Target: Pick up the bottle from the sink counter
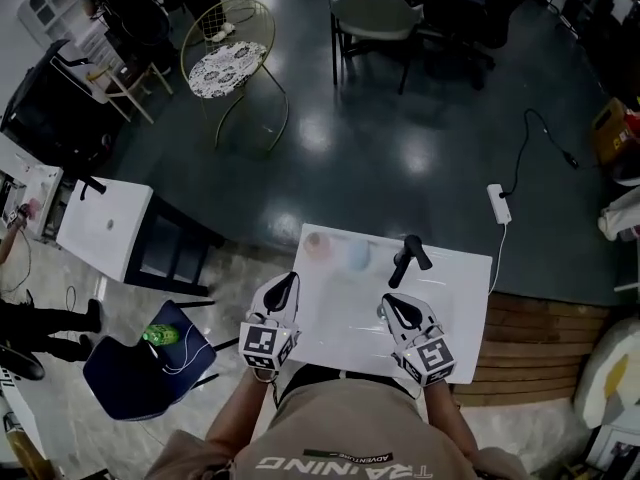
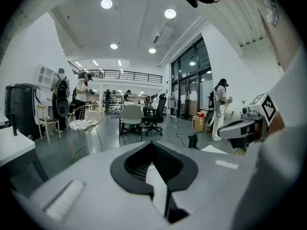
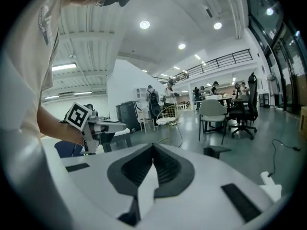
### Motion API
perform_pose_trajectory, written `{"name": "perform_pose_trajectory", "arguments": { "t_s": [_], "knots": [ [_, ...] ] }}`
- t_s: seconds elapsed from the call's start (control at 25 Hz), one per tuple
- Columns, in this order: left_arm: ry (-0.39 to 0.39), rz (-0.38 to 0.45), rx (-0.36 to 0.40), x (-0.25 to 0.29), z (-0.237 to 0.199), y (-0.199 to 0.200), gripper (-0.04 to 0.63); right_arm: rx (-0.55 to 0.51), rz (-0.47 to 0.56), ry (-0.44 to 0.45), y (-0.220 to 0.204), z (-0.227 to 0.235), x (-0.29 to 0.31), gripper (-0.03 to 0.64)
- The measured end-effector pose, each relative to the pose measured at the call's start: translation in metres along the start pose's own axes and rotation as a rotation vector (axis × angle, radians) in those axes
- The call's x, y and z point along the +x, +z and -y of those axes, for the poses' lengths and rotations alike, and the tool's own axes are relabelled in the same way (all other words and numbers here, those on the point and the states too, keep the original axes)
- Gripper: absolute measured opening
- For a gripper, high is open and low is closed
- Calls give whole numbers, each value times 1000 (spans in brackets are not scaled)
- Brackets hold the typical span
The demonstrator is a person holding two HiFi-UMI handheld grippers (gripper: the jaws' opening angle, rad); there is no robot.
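Note:
Two small containers stand at the far edge of the white sink counter [image 1: 450,313]: a pink one [image 1: 318,245] and a pale blue one [image 1: 357,255], both blurred, and I cannot tell which is the bottle. A black faucet [image 1: 408,258] rises to their right. My left gripper [image 1: 285,286] hovers over the counter's left edge, shut and empty. Over the counter's near middle my right gripper [image 1: 397,308] is also shut and empty. Both are short of the containers. The jaws are pressed together in the left gripper view [image 2: 152,145] and in the right gripper view [image 3: 153,148].
A blue chair [image 1: 130,373] with a green bottle [image 1: 160,335] on it stands to my left. A second white counter [image 1: 105,228] lies further left. A power strip [image 1: 498,204] and cable lie on the dark floor beyond. Chairs [image 1: 372,13] and people stand farther off.

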State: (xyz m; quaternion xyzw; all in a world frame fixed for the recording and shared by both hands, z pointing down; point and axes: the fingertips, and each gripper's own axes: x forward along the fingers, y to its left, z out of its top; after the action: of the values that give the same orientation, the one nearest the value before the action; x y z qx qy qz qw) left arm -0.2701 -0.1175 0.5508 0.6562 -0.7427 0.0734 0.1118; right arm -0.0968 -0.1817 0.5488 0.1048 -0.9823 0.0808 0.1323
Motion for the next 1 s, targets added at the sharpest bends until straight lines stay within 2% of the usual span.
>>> {"name": "perform_pose_trajectory", "arguments": {
  "t_s": [0.24,0.48,0.64,0.92,1.0],
  "knots": [
    [-102,4,-10,30,-13,-11,8,-15,-17,-81,14,-4,15,11],
    [-188,-12,23,60,-23,-28,9,-40,-39,-133,20,-8,31,11],
    [-193,-22,14,69,-27,-31,9,-34,-51,-154,17,-6,31,11],
    [-166,-78,-31,83,-30,-54,11,-21,-53,-117,9,4,34,11],
    [-152,-86,-52,86,-32,-58,54,-17,-55,-109,8,7,33,11]
  ]
}}
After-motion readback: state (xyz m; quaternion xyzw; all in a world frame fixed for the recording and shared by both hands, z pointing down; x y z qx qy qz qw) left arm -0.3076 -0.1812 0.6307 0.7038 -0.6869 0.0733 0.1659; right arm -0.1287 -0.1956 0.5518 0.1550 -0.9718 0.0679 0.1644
